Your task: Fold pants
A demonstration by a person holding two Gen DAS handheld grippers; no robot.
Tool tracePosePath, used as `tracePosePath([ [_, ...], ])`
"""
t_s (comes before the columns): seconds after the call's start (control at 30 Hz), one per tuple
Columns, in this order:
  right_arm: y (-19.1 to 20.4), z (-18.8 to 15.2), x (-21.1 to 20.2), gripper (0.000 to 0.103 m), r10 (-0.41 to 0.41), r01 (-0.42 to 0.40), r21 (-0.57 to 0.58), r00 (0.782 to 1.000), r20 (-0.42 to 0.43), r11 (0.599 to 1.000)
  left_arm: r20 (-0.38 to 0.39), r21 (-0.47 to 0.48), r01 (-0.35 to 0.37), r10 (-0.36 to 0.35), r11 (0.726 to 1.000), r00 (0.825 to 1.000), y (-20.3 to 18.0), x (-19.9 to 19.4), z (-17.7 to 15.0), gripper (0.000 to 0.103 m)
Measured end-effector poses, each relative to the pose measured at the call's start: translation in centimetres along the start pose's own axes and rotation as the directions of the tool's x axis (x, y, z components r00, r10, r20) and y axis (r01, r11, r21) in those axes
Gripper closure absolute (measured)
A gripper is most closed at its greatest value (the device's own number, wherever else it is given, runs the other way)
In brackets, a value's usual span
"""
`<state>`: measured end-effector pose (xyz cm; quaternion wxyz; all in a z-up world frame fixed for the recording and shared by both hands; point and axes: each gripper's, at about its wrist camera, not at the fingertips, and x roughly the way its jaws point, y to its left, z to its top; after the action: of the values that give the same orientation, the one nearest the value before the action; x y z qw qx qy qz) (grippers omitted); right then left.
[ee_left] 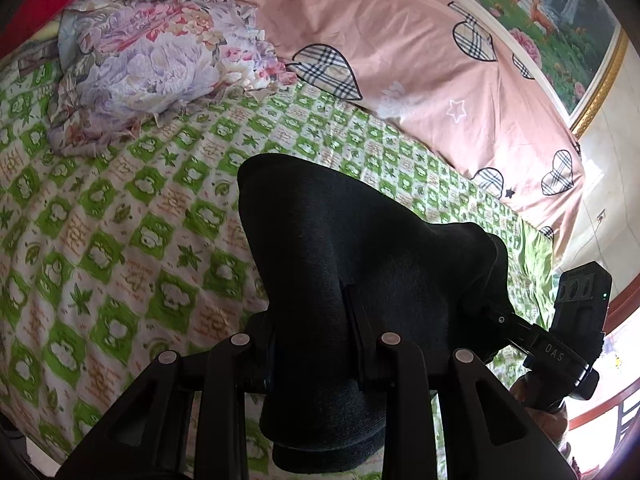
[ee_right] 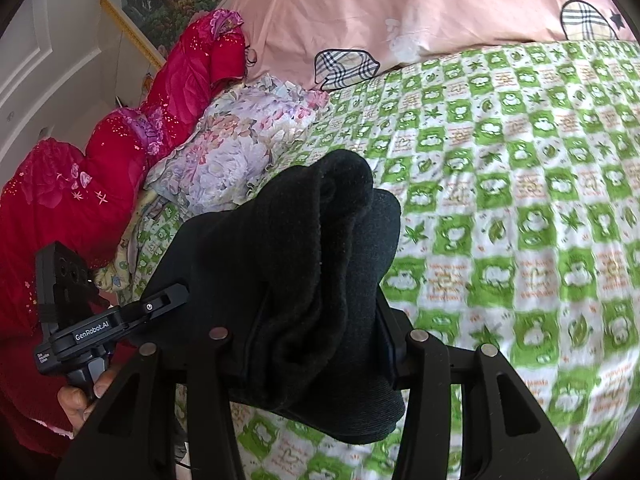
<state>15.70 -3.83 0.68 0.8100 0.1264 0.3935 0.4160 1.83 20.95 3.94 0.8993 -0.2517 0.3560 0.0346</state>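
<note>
I clamp black pants (ee_left: 360,264) in left gripper (ee_left: 312,344); right gripper (ee_right: 316,336) also grips them. Cloth bunches between and beyond fingers, above green checked bedsheet (ee_left: 120,240). I judge: keep edges level, lower evenly.

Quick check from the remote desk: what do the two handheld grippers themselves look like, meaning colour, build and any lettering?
Both are matte black. The left gripper and right gripper each show triangular linkage arms with cut-outs and round silver pivot pins. From the opposite camera, the right unit reads "DAS" beside a boxy module with a green light; the left reads "GenRobot.AI". A bare hand shows; no cables are clearly visible.
</note>
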Motion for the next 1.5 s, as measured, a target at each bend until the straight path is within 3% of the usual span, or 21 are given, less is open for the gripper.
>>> tracePosePath([
  [0.5,-0.1,3.0,4.3,0.055,-0.02,0.018,-0.046,0.999,-0.04,0.999,-0.02,0.002,-0.06,0.06,0.998,0.998,1.8,3.4,3.1,0.076],
  [1.0,-2.0,2.0,7.3,0.052,-0.038,0.036,-0.02,0.994,-0.106,0.999,-0.07,-0.029,-0.074,0.072,0.997,0.995,3.6,5.9,2.1,0.073],
  [1.3,-2.1,1.7,7.3,0.043,-0.068,0.066,-0.03,0.993,-0.095,0.997,-0.061,-0.01,-0.106,0.105,0.994,0.993,3.9,6.2,1.7,0.057],
  [1.37,-2.1,1.6,7.1,0.042,-0.082,0.079,-0.038,0.993,-0.088,0.996,-0.056,-0.001,-0.121,0.12,0.993,0.991,3.9,6.1,1.6,0.049],
  [1.5,-2.0,1.5,6.4,0.041,-0.091,0.088,-0.043,0.993,-0.073,0.995,-0.052,-0.006,-0.131,0.131,0.991,0.99,4.2,5.9,1.5,0.045],
])
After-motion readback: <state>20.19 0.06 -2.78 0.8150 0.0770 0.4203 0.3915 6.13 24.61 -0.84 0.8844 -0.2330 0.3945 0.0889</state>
